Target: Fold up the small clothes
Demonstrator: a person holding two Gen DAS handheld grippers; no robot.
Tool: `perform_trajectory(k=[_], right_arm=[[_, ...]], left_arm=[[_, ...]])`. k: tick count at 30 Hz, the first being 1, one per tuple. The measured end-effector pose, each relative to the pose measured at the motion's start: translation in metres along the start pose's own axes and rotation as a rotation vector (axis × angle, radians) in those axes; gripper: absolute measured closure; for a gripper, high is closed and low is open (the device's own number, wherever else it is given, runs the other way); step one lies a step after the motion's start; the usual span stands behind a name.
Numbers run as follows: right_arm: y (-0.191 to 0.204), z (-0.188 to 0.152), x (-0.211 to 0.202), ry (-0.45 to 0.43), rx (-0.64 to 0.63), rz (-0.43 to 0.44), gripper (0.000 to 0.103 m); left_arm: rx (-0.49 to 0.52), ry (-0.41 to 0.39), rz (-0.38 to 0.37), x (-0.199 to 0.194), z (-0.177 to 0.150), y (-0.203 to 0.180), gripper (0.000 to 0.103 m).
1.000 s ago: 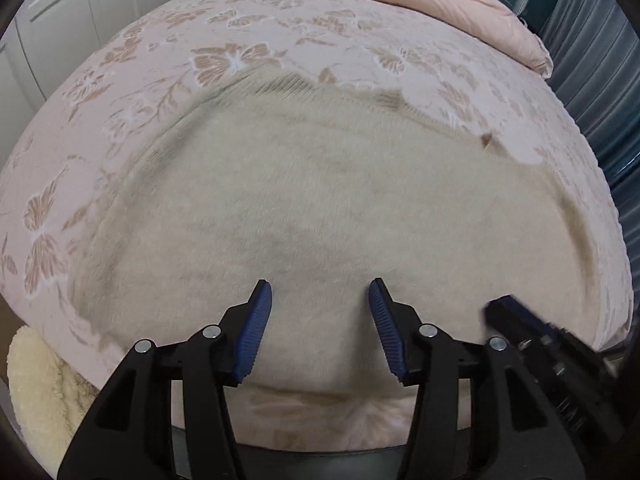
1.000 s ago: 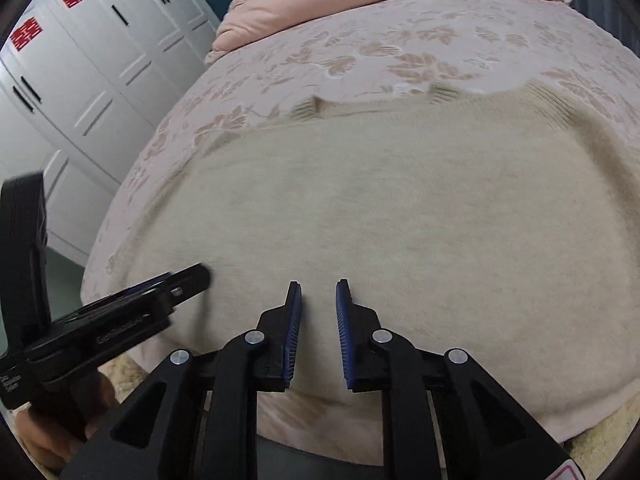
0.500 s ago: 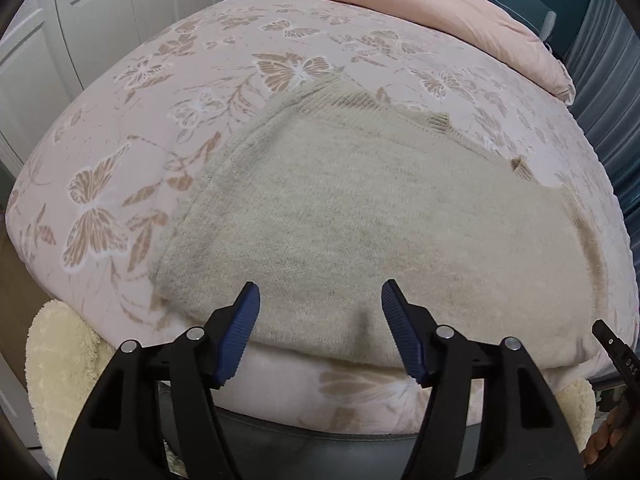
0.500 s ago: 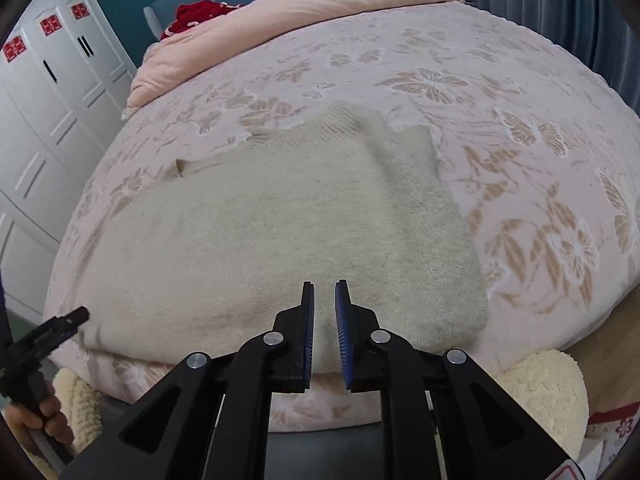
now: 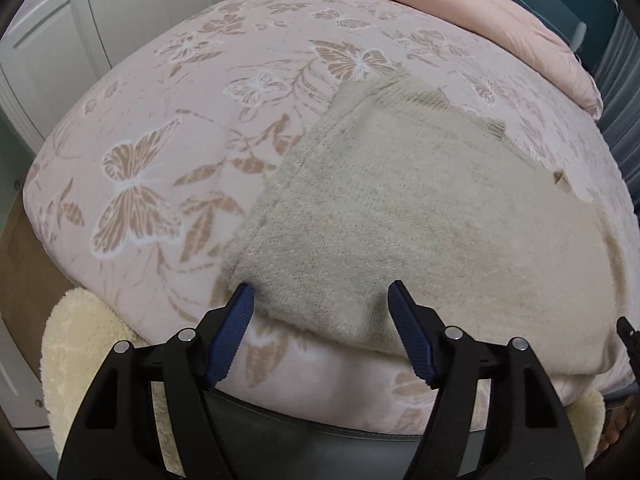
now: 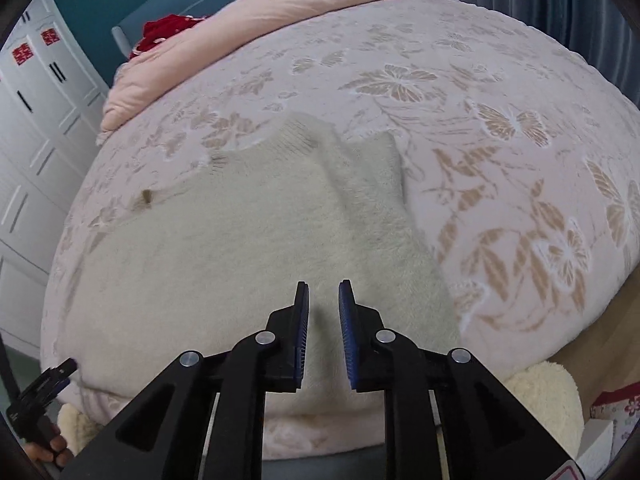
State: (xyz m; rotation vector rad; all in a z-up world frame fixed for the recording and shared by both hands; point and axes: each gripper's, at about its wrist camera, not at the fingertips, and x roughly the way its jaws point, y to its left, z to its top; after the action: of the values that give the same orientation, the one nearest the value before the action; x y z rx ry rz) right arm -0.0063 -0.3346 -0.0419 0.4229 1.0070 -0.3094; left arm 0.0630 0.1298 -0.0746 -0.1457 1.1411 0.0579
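A beige knitted sweater [image 5: 420, 216] lies folded flat on the pink floral bedspread [image 5: 168, 128], its near edge at the bed's front. It also shows in the right wrist view [image 6: 240, 264]. My left gripper [image 5: 320, 300] is wide open and empty, hovering over the sweater's near left corner. My right gripper [image 6: 323, 300] hovers over the sweater's near right part with its jaws a narrow gap apart, holding nothing. The left gripper's tip [image 6: 48, 380] shows at the lower left of the right wrist view.
A pink folded duvet [image 6: 280, 12] lies at the bed's far end, with a red item [image 6: 168, 32] beside it. White wardrobe doors [image 5: 48, 40] stand to the left. A cream fluffy rug [image 5: 80, 344] lies on the floor at the bed's foot.
Both grippers have drawn back and apart, the left to the sweater's left side, the right to its right. The left jaws have opened wider. The sweater has stayed still.
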Motion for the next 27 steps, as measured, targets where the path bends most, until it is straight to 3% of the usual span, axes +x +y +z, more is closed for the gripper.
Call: perform_trajectory(k=[1,3,4,7,9,10,11,13,16,17,19,21,23,24,26,27], right_arm=[[-0.012,0.001,0.011,0.02,0.032,-0.033,0.103],[-0.043,-0.001,0.015,0.035,0.194,0.077,0.103],[-0.054,-0.002,0.008,0.025,0.272,0.111,0.103],[-0.051,0.007,-0.017,-0.035,0.281,0.085,0.084],[-0.039,0.021,-0.021,-0.054,0.215,0.079,0.062],[-0.032,0.029,-0.019,-0.067,0.19,0.073,0.045],[-0.025,0.037,-0.015,-0.083,0.163,0.058,0.039],[-0.012,0.053,0.0,-0.094,0.088,-0.001,0.039],[0.0,0.07,0.03,-0.07,0.017,-0.077,0.038],[0.002,0.073,0.041,-0.043,0.0,-0.083,0.039],[0.007,0.079,0.054,0.022,-0.029,-0.036,0.094],[0.006,0.085,0.034,-0.05,0.0,0.033,0.096],[-0.007,0.092,0.023,-0.113,0.04,0.036,0.096],[-0.016,0.094,0.034,-0.082,0.049,0.004,0.096],[-0.028,0.09,0.078,0.085,0.025,-0.051,0.094],[-0.027,0.087,0.081,0.073,-0.003,-0.055,0.092]], left_arm=[[0.005,0.014,0.02,0.007,0.0,0.0,0.035],[-0.021,0.055,0.028,0.017,-0.002,0.009,0.034],[-0.052,0.059,-0.006,0.014,-0.004,0.015,0.034],[-0.053,0.012,-0.046,-0.005,-0.004,0.015,0.035],[-0.012,-0.031,-0.064,-0.016,0.007,0.001,0.035],[0.006,-0.051,-0.078,-0.02,0.016,-0.009,0.032],[0.023,-0.068,-0.091,-0.023,0.026,-0.019,0.029],[0.053,-0.097,-0.086,-0.022,0.045,-0.038,0.019],[0.101,-0.09,-0.051,0.0,0.07,-0.056,0.019],[0.11,-0.076,-0.041,0.008,0.075,-0.061,0.019],[0.117,-0.047,-0.011,0.023,0.08,-0.066,0.02],[0.133,-0.025,0.005,0.031,0.082,-0.07,0.02],[0.151,-0.008,0.021,0.037,0.082,-0.072,0.02],[0.156,0.003,0.027,0.041,0.081,-0.072,0.02],[0.159,0.014,0.033,0.048,0.079,-0.072,0.019],[0.162,0.015,0.037,0.05,0.078,-0.072,0.018]])
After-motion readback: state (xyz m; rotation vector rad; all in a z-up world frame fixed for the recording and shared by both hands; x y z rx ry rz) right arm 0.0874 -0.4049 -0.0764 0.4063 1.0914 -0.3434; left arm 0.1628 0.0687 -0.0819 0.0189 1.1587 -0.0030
